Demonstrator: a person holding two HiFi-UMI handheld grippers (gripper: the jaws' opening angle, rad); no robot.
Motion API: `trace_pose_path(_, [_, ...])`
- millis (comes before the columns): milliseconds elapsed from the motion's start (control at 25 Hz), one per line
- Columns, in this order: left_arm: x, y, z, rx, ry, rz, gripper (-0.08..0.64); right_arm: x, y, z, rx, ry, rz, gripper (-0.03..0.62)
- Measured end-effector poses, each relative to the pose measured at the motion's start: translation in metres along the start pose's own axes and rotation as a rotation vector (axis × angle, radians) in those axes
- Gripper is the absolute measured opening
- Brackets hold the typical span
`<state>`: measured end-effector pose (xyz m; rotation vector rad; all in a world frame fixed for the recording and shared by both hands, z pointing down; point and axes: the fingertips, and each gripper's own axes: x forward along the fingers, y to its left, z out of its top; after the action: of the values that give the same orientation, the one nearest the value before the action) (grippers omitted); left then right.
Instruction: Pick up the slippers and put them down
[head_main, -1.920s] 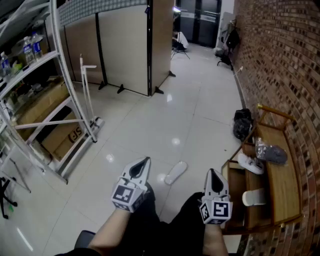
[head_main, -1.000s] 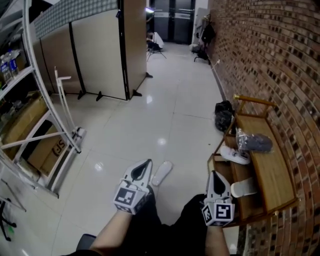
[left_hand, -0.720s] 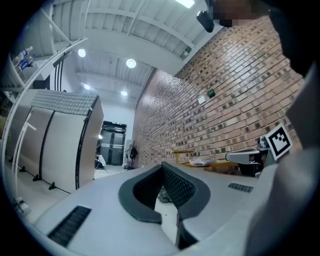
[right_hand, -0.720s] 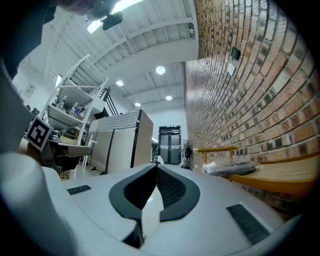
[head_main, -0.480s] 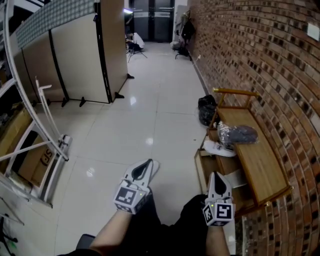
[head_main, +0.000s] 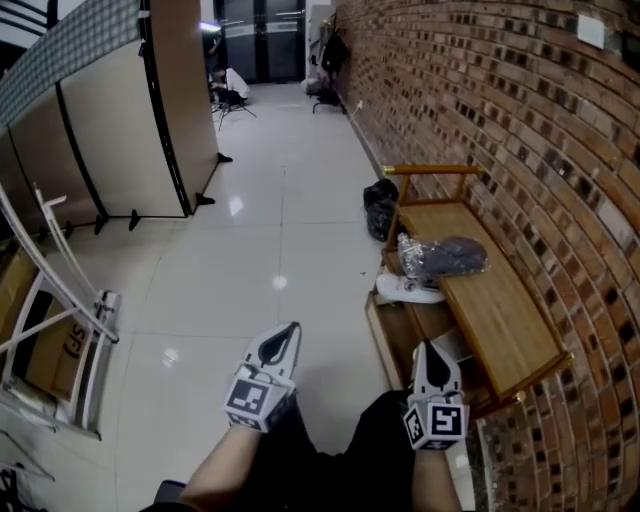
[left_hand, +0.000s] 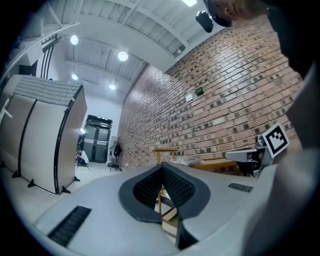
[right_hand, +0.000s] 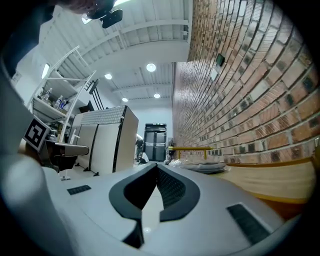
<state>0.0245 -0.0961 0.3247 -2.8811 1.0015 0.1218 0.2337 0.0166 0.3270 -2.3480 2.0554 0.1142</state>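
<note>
Since a moment ago the person has turned toward the wall. The bench (head_main: 500, 320) has slid from the right edge of the head view toward its middle. The lone slipper that lay out on the floor no longer shows, and the left gripper (head_main: 288, 335) now sits over that spot.

A white slipper (head_main: 408, 290) lies on the bench's lower shelf, at its floor-side edge, just below the wrapped bundle (head_main: 440, 257) on the bench top. It looks plain white, flat and low. A second white shape (head_main: 448, 343) on the same shelf, nearer the person, may be its mate, but the right gripper (head_main: 428, 352) hides part of it.

I'd judge the slipper light and soft, and likely to fold if pinched at the toe. The firmer rim of the sole or the edge of the upper looks like the best hold.

Both grippers hang short of the bench, well apart from the slipper. Each has its jaws closed tip to tip on nothing. A black bag (head_main: 380, 208) sits on the floor at the bench's far end, against the brick wall (head_main: 480, 90).
</note>
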Motion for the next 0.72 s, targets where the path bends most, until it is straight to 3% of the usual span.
trace_pose_path(400, [0.047, 0.007, 0.01, -0.001, -0.015, -0.024, 0.003, 0.039, -0.016, 0.007, 0.006, 0.003, 0.0, 0.009])
trace_pose_path(720, [0.076, 0.026, 0.0, -0.011, 0.025, -0.019, 0.003, 0.065, -0.029, 0.004, -0.005, 0.024, -0.015, 0.011])
